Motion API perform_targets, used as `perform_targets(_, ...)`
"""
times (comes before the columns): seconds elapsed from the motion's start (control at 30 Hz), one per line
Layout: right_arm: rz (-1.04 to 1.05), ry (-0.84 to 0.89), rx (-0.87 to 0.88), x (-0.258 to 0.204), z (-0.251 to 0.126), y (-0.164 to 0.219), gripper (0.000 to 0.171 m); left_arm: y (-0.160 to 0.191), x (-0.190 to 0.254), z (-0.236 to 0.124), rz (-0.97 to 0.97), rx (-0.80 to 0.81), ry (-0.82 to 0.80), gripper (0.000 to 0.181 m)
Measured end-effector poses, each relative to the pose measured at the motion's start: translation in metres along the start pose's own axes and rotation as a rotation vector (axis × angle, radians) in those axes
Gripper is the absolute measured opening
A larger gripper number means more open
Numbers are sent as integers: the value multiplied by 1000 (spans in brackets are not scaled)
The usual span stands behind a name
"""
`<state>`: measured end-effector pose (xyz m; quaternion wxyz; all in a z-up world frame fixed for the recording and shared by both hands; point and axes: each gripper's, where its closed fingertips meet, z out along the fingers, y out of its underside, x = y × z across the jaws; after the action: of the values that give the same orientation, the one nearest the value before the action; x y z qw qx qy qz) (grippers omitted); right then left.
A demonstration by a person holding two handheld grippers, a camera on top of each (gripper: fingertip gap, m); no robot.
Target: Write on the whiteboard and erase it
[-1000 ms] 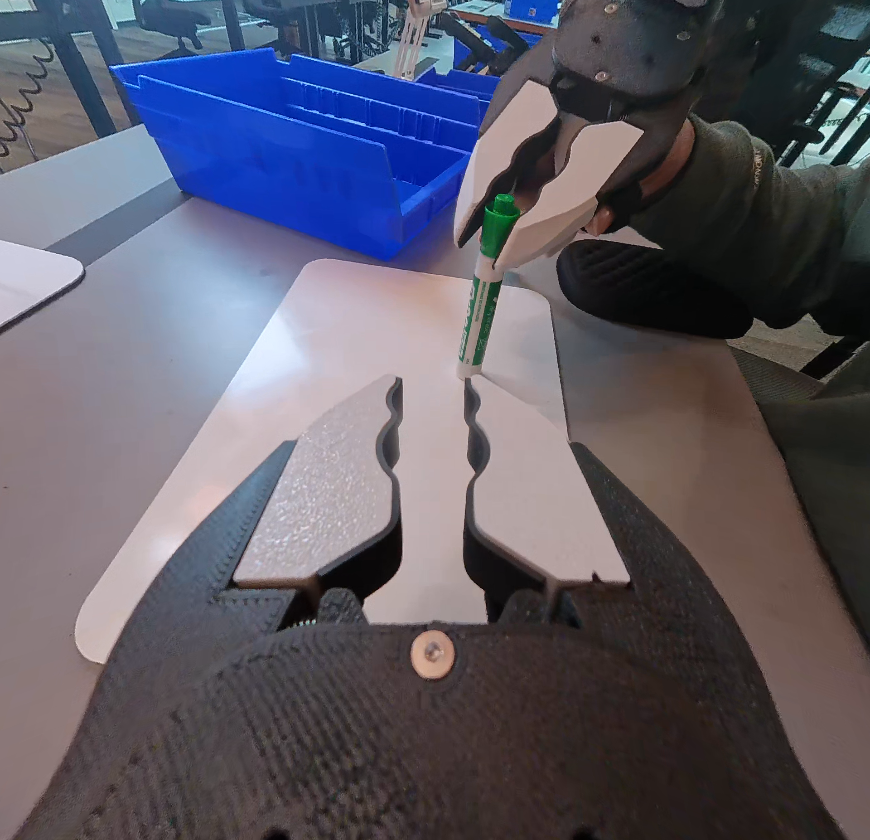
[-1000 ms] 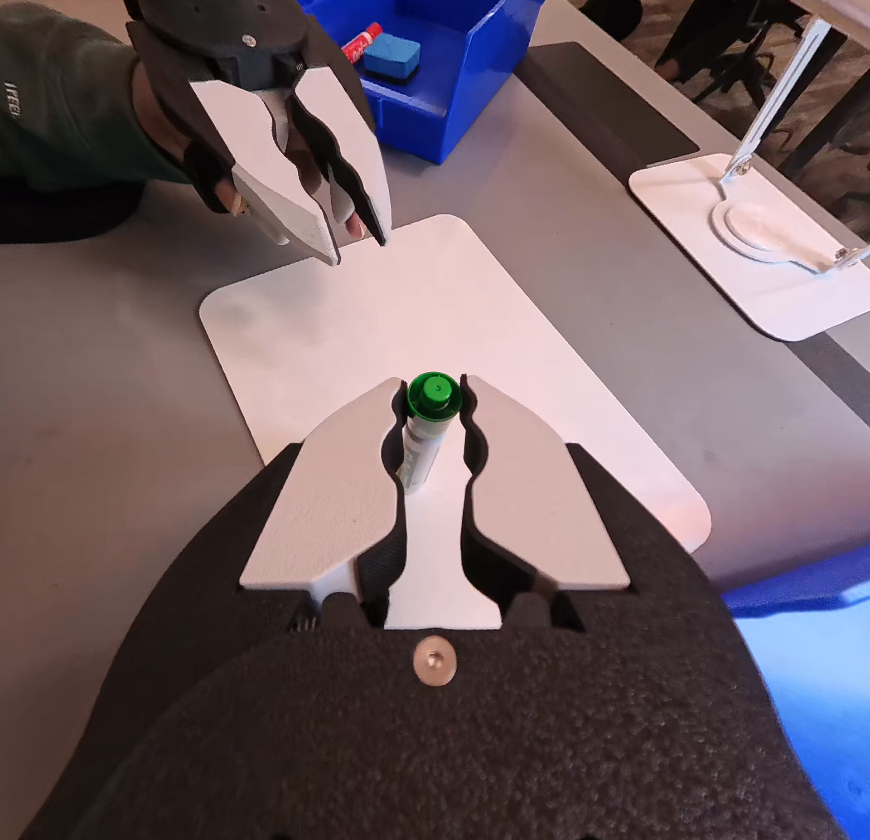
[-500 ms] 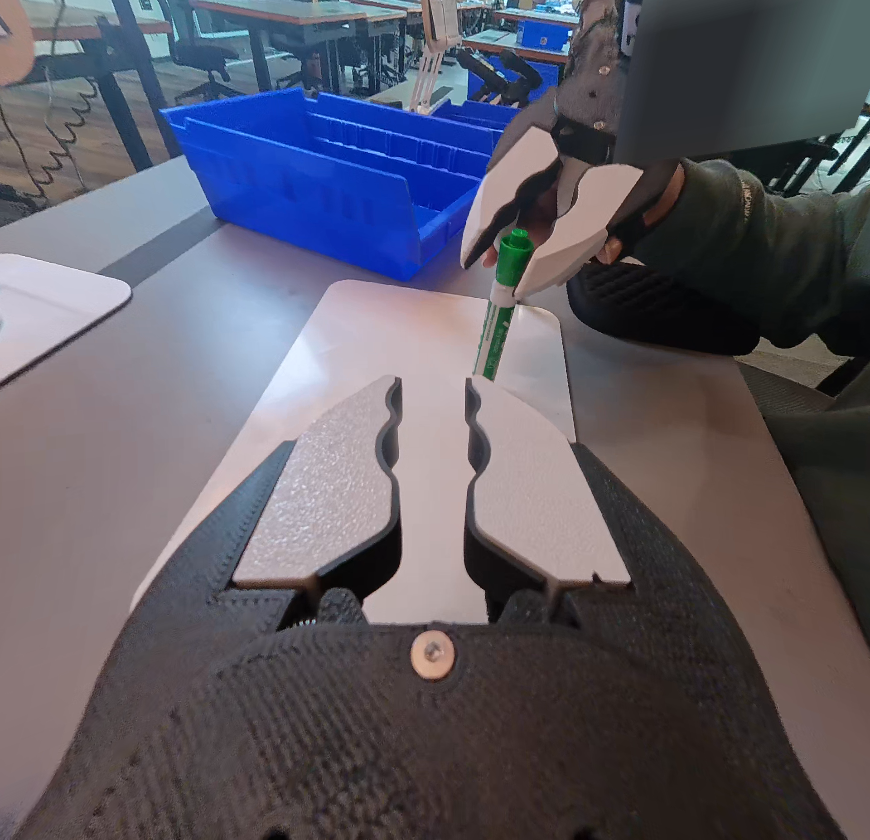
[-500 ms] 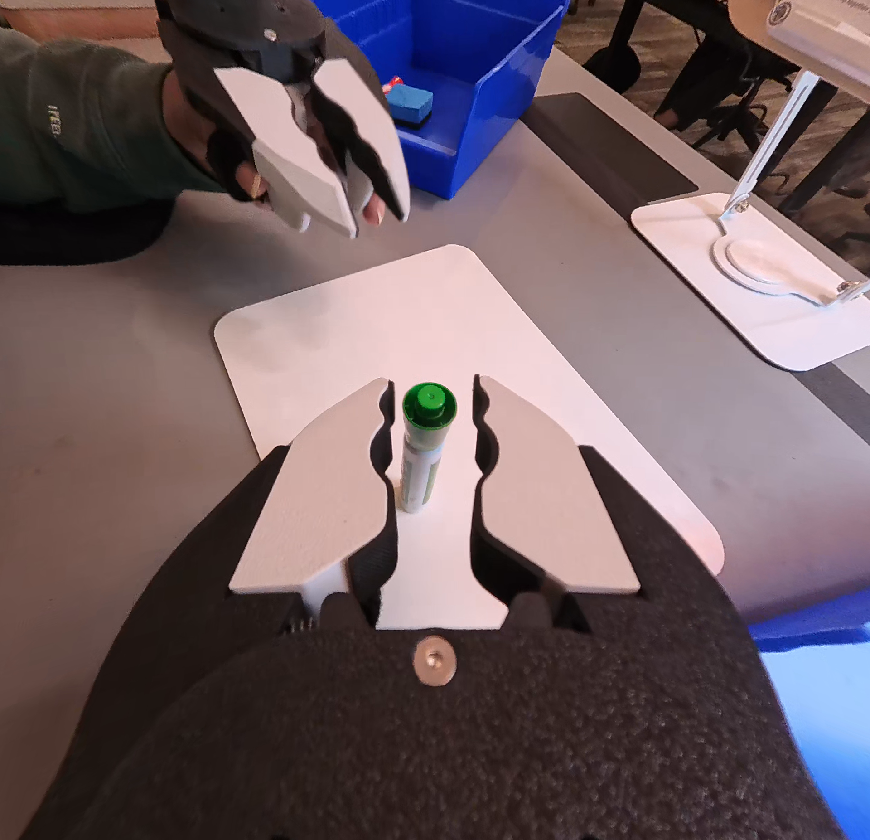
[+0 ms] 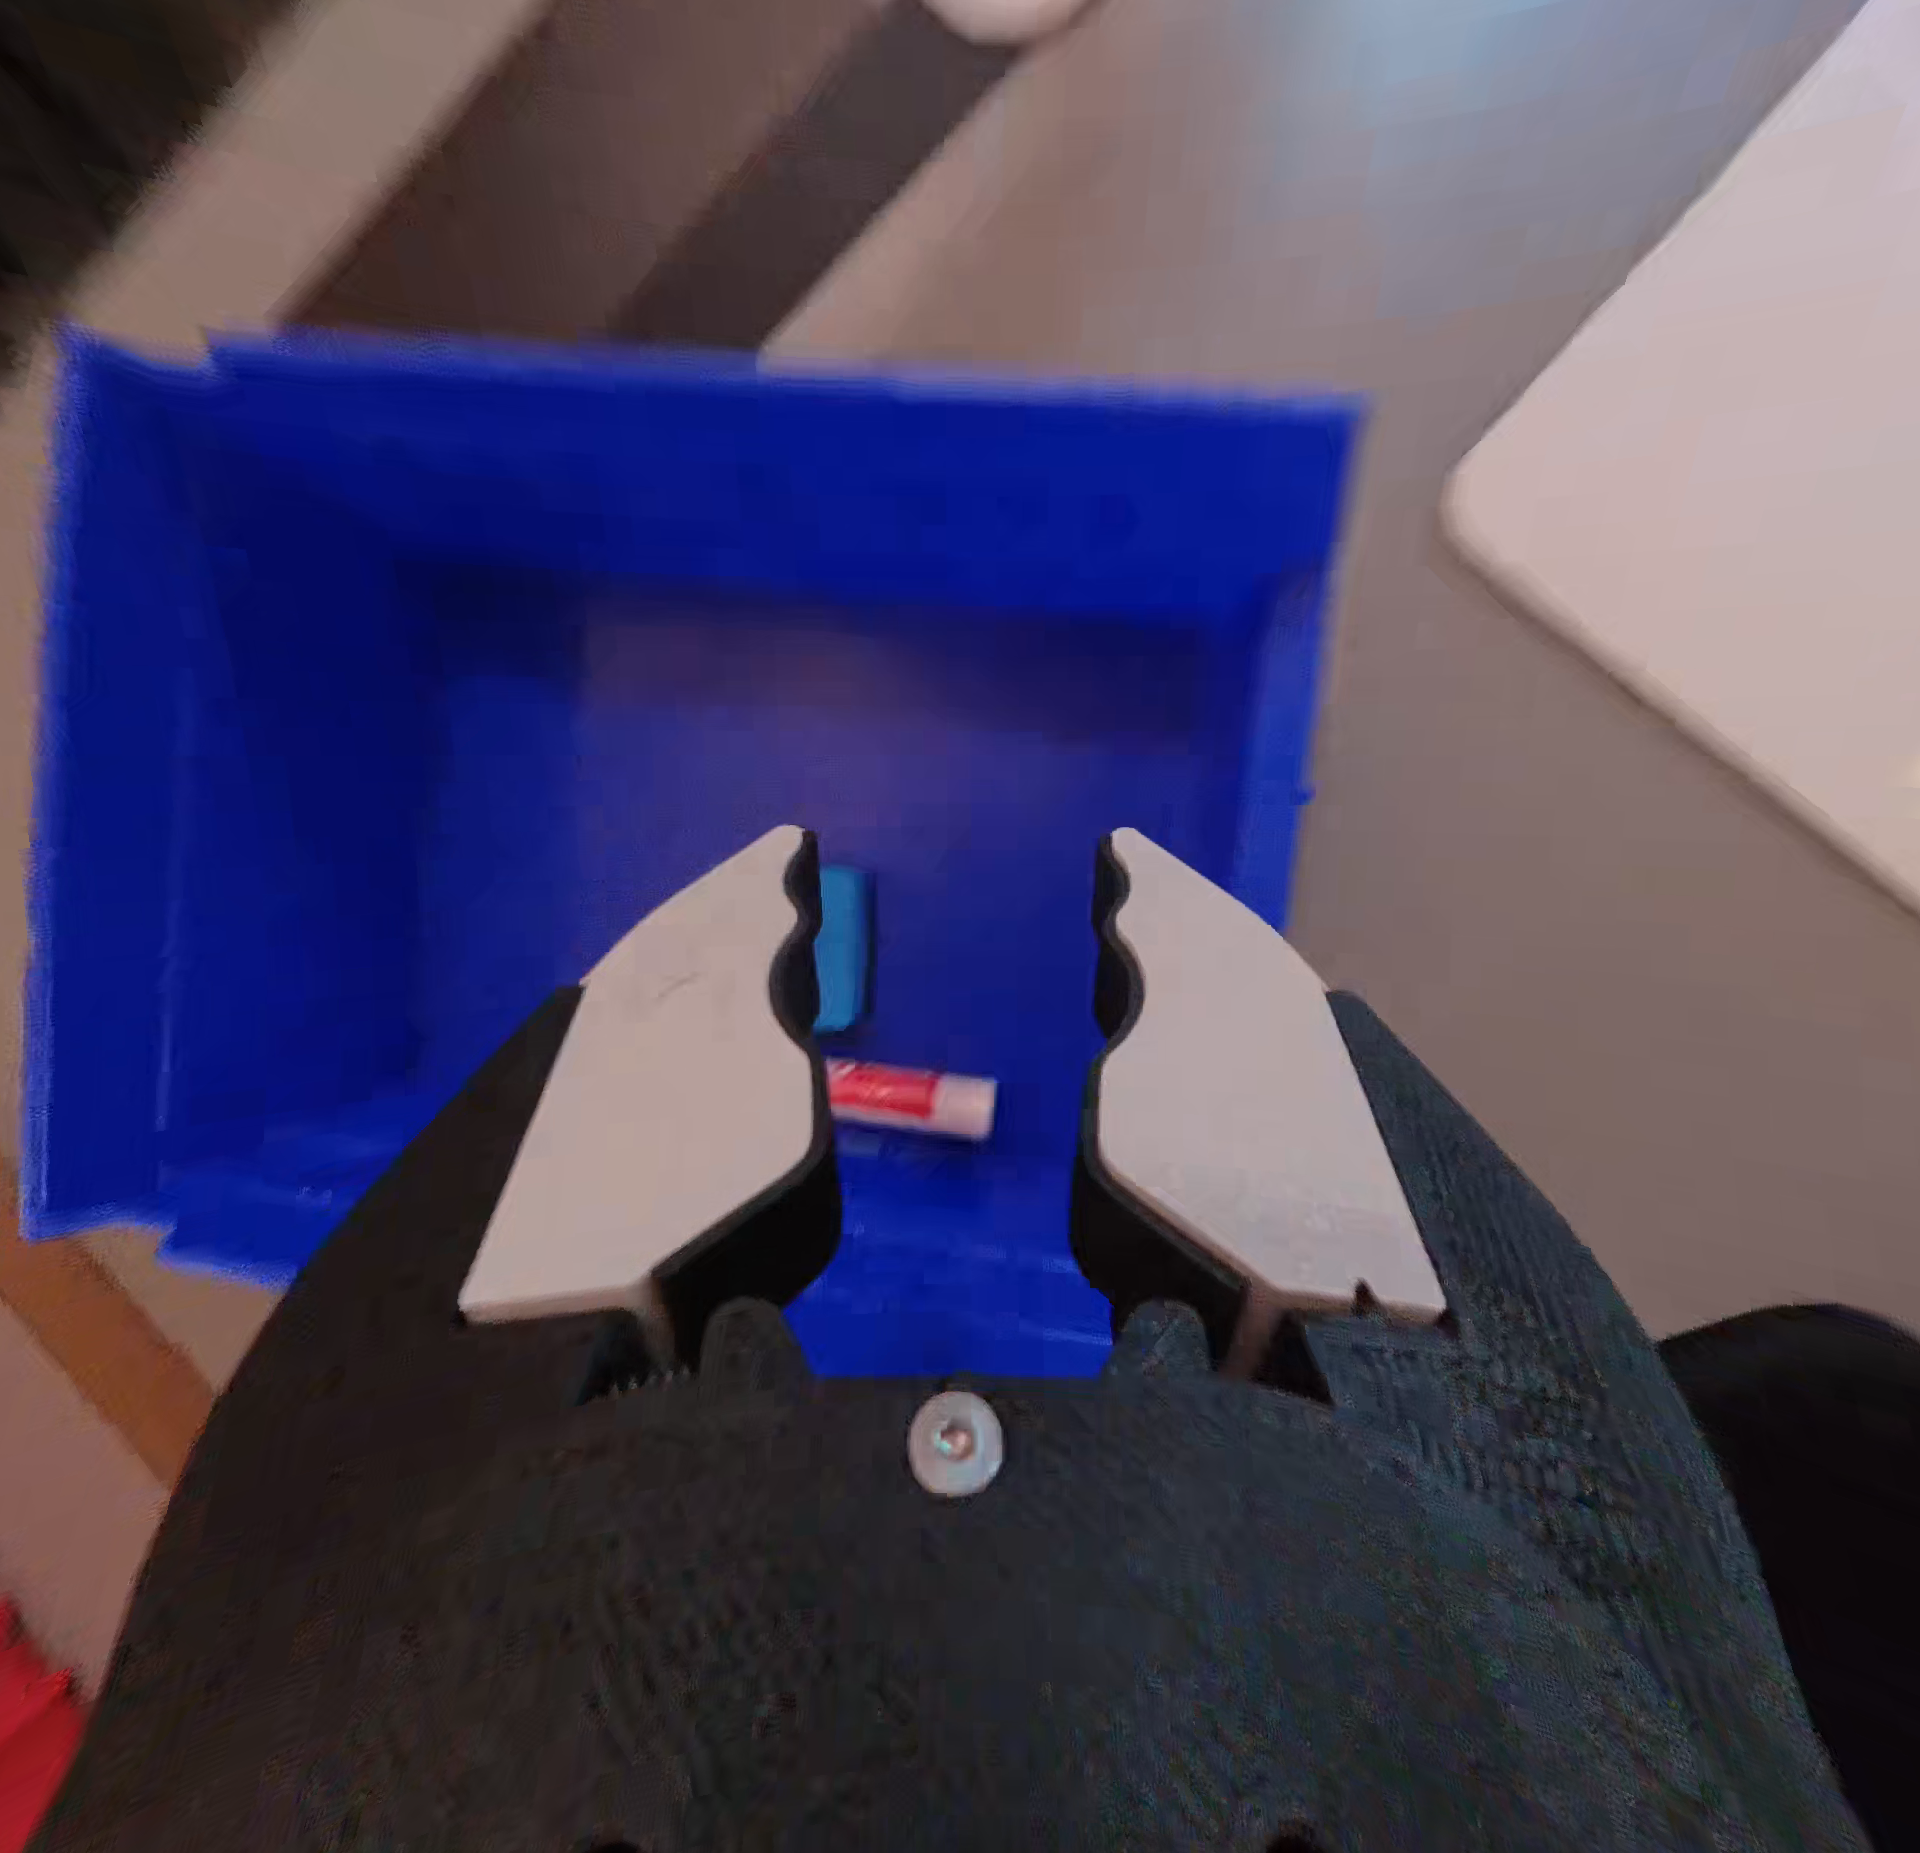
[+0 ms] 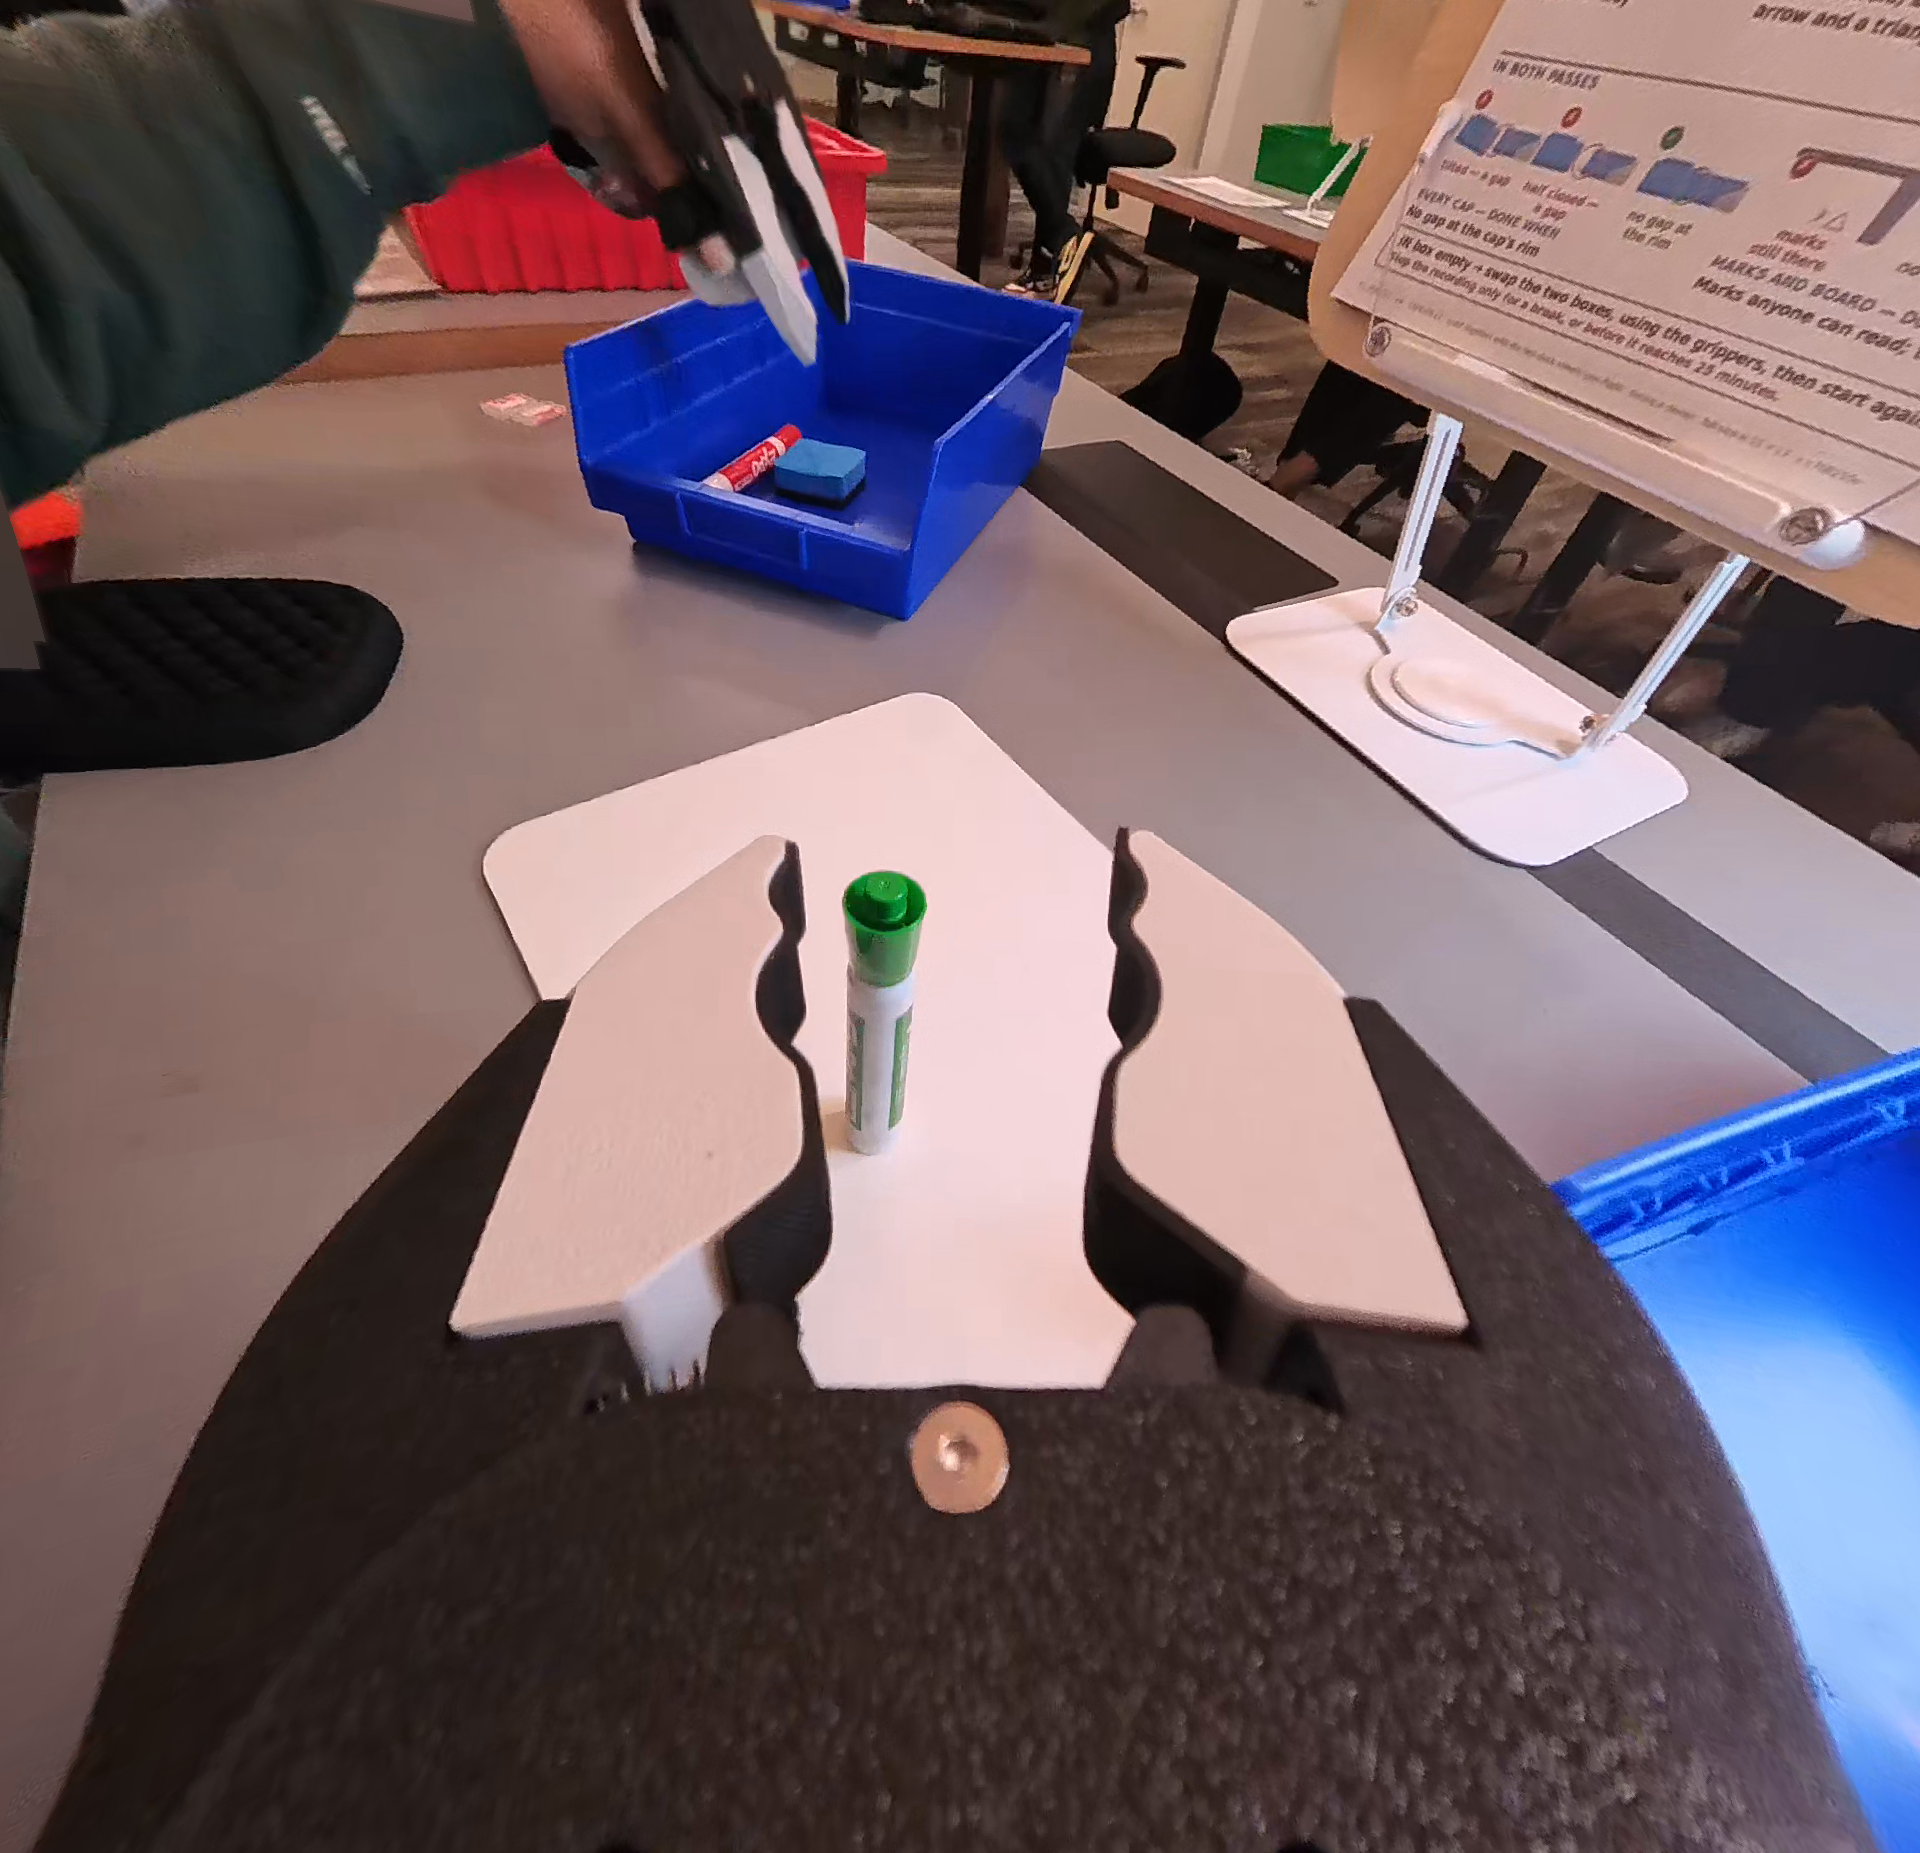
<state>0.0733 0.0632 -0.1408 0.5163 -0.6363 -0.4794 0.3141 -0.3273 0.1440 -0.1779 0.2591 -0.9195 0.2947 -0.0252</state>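
A green marker (image 6: 881, 1003), capped, stands upright by itself on the white whiteboard (image 6: 727, 816). My right gripper (image 6: 951, 847) is open, with a finger on each side of the marker and neither touching it. My left gripper (image 5: 951, 842) is open and empty. It points down into a blue bin (image 5: 312, 764) that holds a blue eraser (image 5: 844, 946) and a red marker (image 5: 914, 1102). In the right wrist view the left gripper (image 6: 805, 317) hovers over the bin (image 6: 966, 515), above the eraser (image 6: 821, 473) and red marker (image 6: 753, 468). The left wrist view is blurred.
A white stand base (image 6: 1455, 743) holds an instruction sheet (image 6: 1662, 245) at the right. A second blue bin (image 6: 1766, 1284) sits at the near right and a red bin (image 6: 623, 224) behind the left arm. A black armrest (image 6: 187, 660) lies at the left. The whiteboard's corner (image 5: 1714, 556) is right of the bin.
My right gripper has opened and let go of the green marker, which now stands alone. My left gripper has swung from over the whiteboard to above the blue bin and opened wider.
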Motion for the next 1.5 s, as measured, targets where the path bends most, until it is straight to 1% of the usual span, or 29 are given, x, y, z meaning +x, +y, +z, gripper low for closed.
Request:
perform_targets(0.07, -3, 4, -10, -1, -2, 3, 57, 25, -21, 22, -46, -132, 23, 52)
perform_targets(0.17, -19, 19, -28, -1, -5, 8, 56, 60, -36, 45, -81, -330, 63, 67)
perform_targets(0.3, -3, 27, -30, 0, -7, 12, 55, 87, -44, 64, -43, -505, 58, 72)
perform_targets(0.37, 6, 26, -26, 1, -6, 14, 54, 97, -48, 72, 2, -578, 30, 67)
perform_targets(0.4, 9, 26, -25, 1, -6, 14, 54, 101, -51, 73, 33, -610, -2, 55)
perform_targets(0.43, 9, 27, -24, 1, -6, 14, 54, 100, -52, 73, 60, -616, -17, 52)
perform_targets(0.53, 2, 34, -17, 0, -6, 14, 53, 78, -46, 66, 106, -528, -75, 51)
perform_targets(0.63, -3, 46, 2, 2, -6, 13, 52, 42, -26, 44, 199, -354, -148, 51)
perform_targets(0.77, -18, 51, 31, 1, -4, 8, 52, -6, 32, 17, 338, -102, -183, 50)
perform_targets(0.87, -35, 47, 42, -3, -2, 4, 52, -31, 88, 11, 455, 13, -154, 51)
perform_targets(0.93, -50, 50, 49, -5, -1, 1, 51, -45, 123, 14, 510, 63, -106, 50)
perform_targets(1.0, -64, 58, 63, -6, -2, -1, 51, -56, 154, 25, 541, 80, -41, 50)
perform_targets(1.13, -63, 85, 79, -3, -8, -3, 50, -75, 189, 60, 557, 71, 55, 50)
perform_targets(1.2, -55, 98, 87, 0, -12, -3, 50, -84, 207, 76, 550, 101, 125, 51)
perform_targets(1.27, -44, 108, 93, 4, -15, -2, 50, -93, 227, 83, 528, 159, 211, 52)
perform_targets(1.3, -39, 113, 92, 6, -16, -1, 50, -97, 235, 84, 516, 199, 241, 59)
perform_targets(1.33, -34, 117, 90, 8, -17, 0, 50, -97, 240, 85, 507, 214, 261, 63)
perform_targets(1.5, -8, 120, 35, 28, -12, 12, 50, -78, 242, 82, 475, 224, 289, 63)
